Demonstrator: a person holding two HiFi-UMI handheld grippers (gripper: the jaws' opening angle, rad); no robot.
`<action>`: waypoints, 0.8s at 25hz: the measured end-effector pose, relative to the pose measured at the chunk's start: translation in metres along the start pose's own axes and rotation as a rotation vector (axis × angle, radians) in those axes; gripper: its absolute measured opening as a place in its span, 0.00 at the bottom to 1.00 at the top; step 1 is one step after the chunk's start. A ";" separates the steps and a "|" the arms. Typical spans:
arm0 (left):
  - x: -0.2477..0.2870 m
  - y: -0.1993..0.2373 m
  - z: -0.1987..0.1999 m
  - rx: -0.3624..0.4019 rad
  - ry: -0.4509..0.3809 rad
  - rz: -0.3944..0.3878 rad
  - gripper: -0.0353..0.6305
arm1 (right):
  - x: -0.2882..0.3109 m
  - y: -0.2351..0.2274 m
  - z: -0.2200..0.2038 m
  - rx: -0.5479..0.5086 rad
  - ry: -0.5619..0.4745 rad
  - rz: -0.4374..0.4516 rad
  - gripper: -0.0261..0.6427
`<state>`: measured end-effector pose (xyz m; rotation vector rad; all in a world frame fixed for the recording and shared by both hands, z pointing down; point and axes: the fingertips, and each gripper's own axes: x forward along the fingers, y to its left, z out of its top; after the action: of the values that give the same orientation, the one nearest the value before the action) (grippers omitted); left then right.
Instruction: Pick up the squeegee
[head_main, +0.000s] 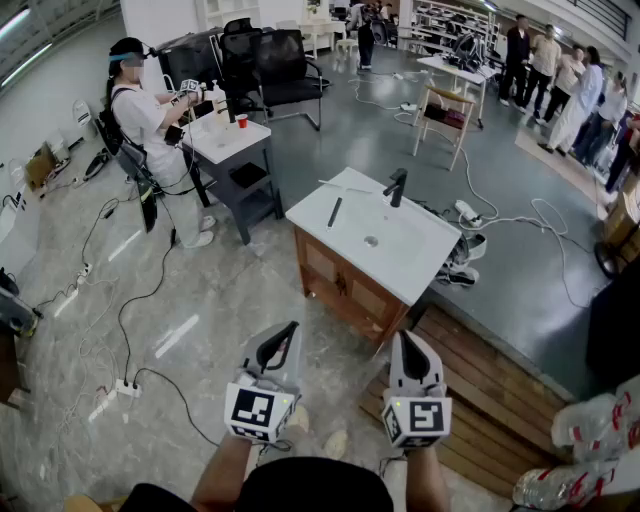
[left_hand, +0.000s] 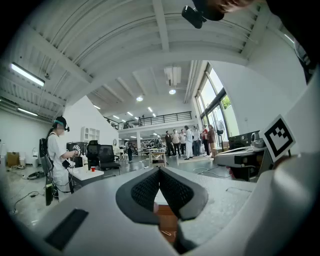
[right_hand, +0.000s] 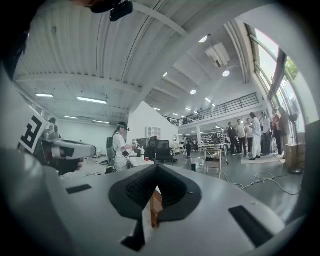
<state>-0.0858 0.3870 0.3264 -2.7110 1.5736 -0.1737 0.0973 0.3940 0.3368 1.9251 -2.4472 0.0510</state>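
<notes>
**Squeegee flat on the basin desk, both grippers shut and well short of it**

Shows a slim dark squeegee (head_main: 335, 211) lying flat on the white desk (head_main: 412, 268), just left of the sunken basin and near the black faucet (head_main: 397, 186). Appears too small here to tell blade end from handle end.

Probably weighs little. Likely pairs a stiff handle with a softer rubber edge, so seems sturdy rather than fragile. May skid on the smooth top if nudged. Best taken across its narrow width, around the middle of the handle, not by the flexible edge. Leaves little room underneath, so calls for a grasp from above.

Rests the desk on a wooden cabinet (head_main: 335, 285). Holds the left gripper (head_main: 285, 338) and right gripper (head_main: 408, 348) side by side low in the head view, level and aimed toward the desk, well apart from it. Shows each pair of jaws pressed together with nothing between them. Requires opening before any grasp.

Farther out, includes another person (head_main: 145, 120) at rear left, a standing group (head_main: 570, 85) at far right, and cables (head_main: 130, 300) across the floor.
</notes>
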 end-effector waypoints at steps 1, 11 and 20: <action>0.000 -0.001 -0.001 0.003 0.000 0.001 0.06 | -0.001 0.000 -0.001 0.010 0.002 0.000 0.03; 0.003 -0.007 -0.006 0.013 0.006 0.010 0.06 | 0.000 -0.012 -0.006 0.018 -0.009 -0.009 0.04; 0.019 0.008 -0.006 0.012 0.010 0.038 0.06 | 0.023 -0.019 -0.010 -0.023 0.004 0.015 0.04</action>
<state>-0.0843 0.3670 0.3337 -2.6732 1.6203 -0.1953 0.1105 0.3679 0.3477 1.8961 -2.4487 0.0260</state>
